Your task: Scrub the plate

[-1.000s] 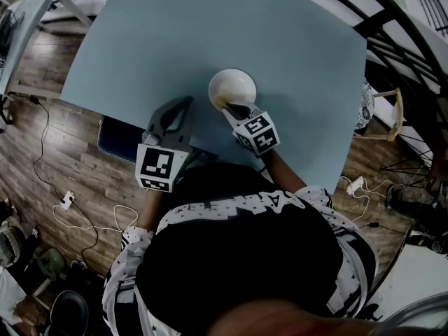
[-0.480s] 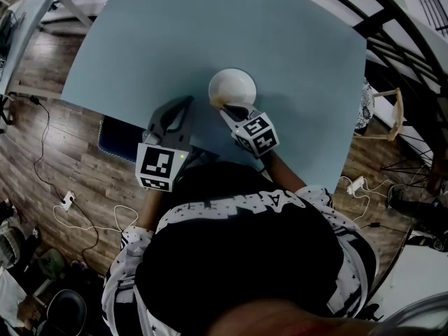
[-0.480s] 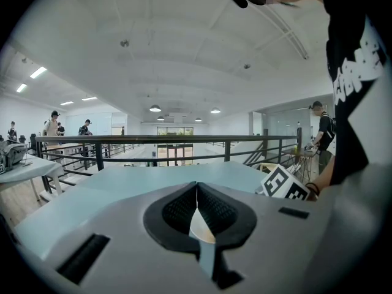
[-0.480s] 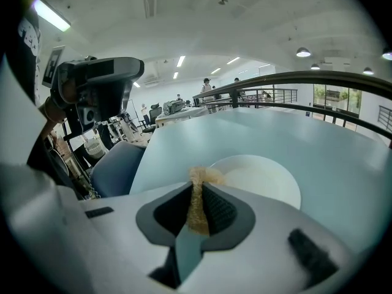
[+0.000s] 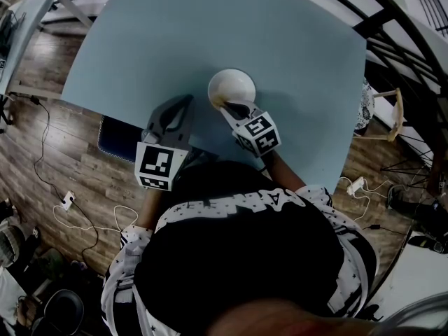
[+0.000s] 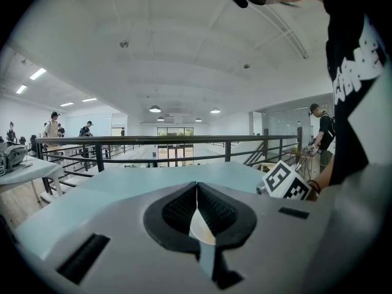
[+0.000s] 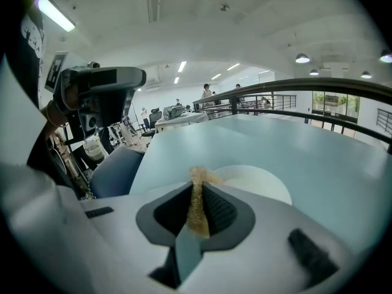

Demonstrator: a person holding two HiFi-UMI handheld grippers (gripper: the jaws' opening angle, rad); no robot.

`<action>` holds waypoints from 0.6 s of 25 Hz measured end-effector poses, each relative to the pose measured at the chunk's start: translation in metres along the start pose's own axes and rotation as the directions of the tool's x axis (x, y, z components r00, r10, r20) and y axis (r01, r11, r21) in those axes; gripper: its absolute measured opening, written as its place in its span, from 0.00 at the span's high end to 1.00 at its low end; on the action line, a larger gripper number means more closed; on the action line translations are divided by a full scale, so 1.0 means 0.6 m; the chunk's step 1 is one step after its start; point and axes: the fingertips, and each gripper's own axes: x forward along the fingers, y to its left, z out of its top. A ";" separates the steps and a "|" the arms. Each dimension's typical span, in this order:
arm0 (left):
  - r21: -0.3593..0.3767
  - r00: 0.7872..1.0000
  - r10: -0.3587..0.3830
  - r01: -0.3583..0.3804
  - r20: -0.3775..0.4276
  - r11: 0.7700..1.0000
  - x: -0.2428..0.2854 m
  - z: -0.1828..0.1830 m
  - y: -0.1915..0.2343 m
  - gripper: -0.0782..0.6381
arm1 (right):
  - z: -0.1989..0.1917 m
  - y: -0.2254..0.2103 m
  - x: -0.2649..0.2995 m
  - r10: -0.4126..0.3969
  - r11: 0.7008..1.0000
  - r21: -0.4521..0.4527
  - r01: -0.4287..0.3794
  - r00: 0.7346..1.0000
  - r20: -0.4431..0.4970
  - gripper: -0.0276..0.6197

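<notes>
A white plate [image 5: 232, 85] rests on the light blue table [image 5: 210, 26], near its front edge. My right gripper [image 5: 227, 106] sits at the plate's near rim, shut on a tan scrubbing pad [image 7: 197, 196]. In the right gripper view, the pad sticks out between the jaws just in front of the plate [image 7: 260, 184]. My left gripper [image 5: 187, 101] hovers over the table to the left of the plate, apart from it. In the left gripper view, the left gripper [image 6: 196, 188] has its jaws closed together and I see nothing held.
A blue chair seat [image 5: 113, 140] is tucked under the table's near-left edge and also shows as a chair [image 7: 115, 169] in the right gripper view. Black railings [image 6: 153, 143] run beyond the table's far side. Cables lie on the wooden floor [image 5: 63, 180].
</notes>
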 end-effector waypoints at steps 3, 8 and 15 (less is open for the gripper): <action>0.001 1.000 0.011 -0.011 0.001 1.000 -0.002 0.001 0.000 0.87 | 0.007 -0.037 -0.014 -0.052 0.999 0.010 0.052 0.998 0.028 0.88; -0.001 1.000 0.029 -0.029 -0.001 1.000 0.004 0.003 0.003 0.87 | 0.012 -0.105 -0.036 -0.128 0.992 0.014 0.127 0.991 0.032 0.88; -0.002 0.998 0.063 -0.063 -0.007 0.998 -0.003 0.004 0.011 0.87 | 0.001 -0.163 -0.049 -0.213 0.977 0.014 0.212 0.977 0.025 0.88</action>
